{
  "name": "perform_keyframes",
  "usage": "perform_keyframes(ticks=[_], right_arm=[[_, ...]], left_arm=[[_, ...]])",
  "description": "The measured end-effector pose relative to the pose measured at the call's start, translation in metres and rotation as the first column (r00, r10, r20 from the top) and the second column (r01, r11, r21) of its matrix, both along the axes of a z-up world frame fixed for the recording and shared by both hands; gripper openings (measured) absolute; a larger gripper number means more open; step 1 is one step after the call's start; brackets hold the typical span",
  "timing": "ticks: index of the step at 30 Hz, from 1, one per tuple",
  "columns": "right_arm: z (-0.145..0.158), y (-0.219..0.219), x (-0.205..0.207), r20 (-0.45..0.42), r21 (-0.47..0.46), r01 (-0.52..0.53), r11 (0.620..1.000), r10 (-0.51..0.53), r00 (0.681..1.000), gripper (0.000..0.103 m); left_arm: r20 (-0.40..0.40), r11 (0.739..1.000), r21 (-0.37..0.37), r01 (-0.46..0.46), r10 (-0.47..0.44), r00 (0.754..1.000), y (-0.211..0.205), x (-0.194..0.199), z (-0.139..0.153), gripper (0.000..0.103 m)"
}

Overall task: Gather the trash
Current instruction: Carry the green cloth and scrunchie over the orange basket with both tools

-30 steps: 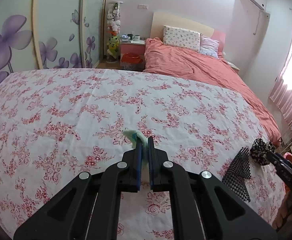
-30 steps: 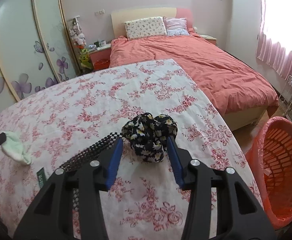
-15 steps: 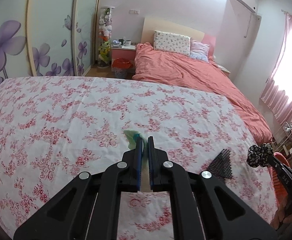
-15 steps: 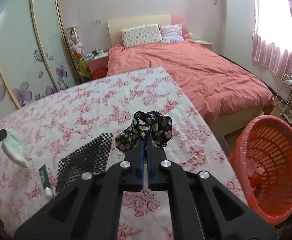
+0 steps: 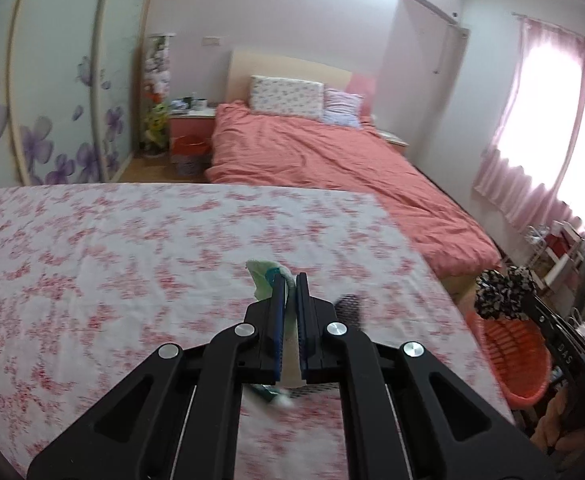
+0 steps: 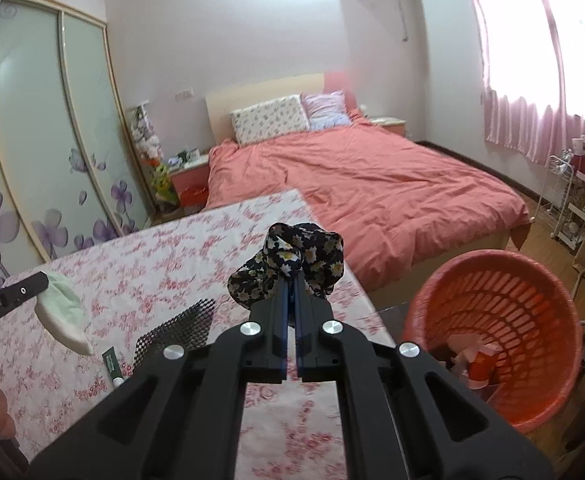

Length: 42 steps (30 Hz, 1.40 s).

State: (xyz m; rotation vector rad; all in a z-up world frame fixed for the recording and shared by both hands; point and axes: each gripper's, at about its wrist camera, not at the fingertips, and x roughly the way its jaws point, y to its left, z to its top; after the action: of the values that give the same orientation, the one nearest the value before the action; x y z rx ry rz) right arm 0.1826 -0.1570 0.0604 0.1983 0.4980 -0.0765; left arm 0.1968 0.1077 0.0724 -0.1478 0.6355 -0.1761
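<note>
My left gripper (image 5: 290,278) is shut on a pale green crumpled cloth (image 5: 266,274) and holds it above the floral-covered table (image 5: 112,260); the cloth also shows in the right wrist view (image 6: 62,312). My right gripper (image 6: 292,280) is shut on a black floral fabric scrunchie (image 6: 292,258), lifted above the table's right edge; it also shows in the left wrist view (image 5: 500,294). An orange slatted trash basket (image 6: 496,332) stands on the floor to the right and holds paper scraps.
A black mesh piece (image 6: 180,330) and a small green tube (image 6: 112,366) lie on the table. A bed with a salmon cover (image 6: 364,184) stands behind. A wire rack (image 6: 576,200) stands by the pink curtains at the right.
Both grippers rose and swung right, carrying their items. The right gripper closed on the scrunchie and lifted it off the table; the basket is now nearer.
</note>
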Motion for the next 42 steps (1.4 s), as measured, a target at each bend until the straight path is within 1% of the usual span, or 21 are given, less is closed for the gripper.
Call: perform_keyframes(ticks=[5, 10, 16, 21, 25, 31, 39, 42], right_arm=[[0.010, -0.024, -0.022, 0.044, 0.001, 0.053, 0.999, -0.053, 0.998, 0.004], [0.015, -0.047, -0.040, 0.071, -0.012, 0.114, 0.993, -0.113, 0.991, 0.004], [0.008, -0.075, -0.052, 0.074, -0.010, 0.177, 0.984, -0.176, 0.982, 0.004], [0.000, -0.099, -0.059, 0.068, -0.001, 0.229, 0.973, -0.228, 0.971, 0.004], [-0.008, -0.122, -0.065, 0.063, 0.010, 0.272, 0.962, -0.272, 0.960, 0.004], [-0.021, -0.150, -0.069, 0.050, 0.022, 0.325, 0.945, -0.326, 0.944, 0.004], [-0.037, -0.181, -0.074, 0.029, 0.037, 0.369, 0.929, -0.371, 0.928, 0.004], [-0.042, -0.192, -0.076, 0.022, 0.048, 0.380, 0.924, -0.382, 0.924, 0.004]], left_arm=[[0.016, 0.997, -0.015, 0.079, -0.079, 0.997, -0.032, -0.009, 0.008, 0.005], [0.035, 0.986, -0.021, 0.165, -0.164, 0.986, -0.068, -0.016, 0.014, 0.005], [0.036, 0.966, -0.031, 0.256, -0.255, 0.966, -0.113, -0.017, 0.012, 0.005], [0.023, 0.949, -0.039, 0.314, -0.313, 0.949, -0.146, -0.017, 0.006, 0.005], [0.011, 0.930, -0.053, 0.364, -0.364, 0.931, -0.174, -0.017, 0.000, 0.005], [-0.008, 0.894, -0.061, 0.445, -0.446, 0.895, -0.221, -0.018, -0.008, 0.005], [-0.048, 0.860, -0.083, 0.504, -0.509, 0.860, -0.266, -0.015, -0.020, 0.005], [-0.057, 0.851, -0.081, 0.518, -0.523, 0.850, -0.280, -0.015, -0.025, 0.005]])
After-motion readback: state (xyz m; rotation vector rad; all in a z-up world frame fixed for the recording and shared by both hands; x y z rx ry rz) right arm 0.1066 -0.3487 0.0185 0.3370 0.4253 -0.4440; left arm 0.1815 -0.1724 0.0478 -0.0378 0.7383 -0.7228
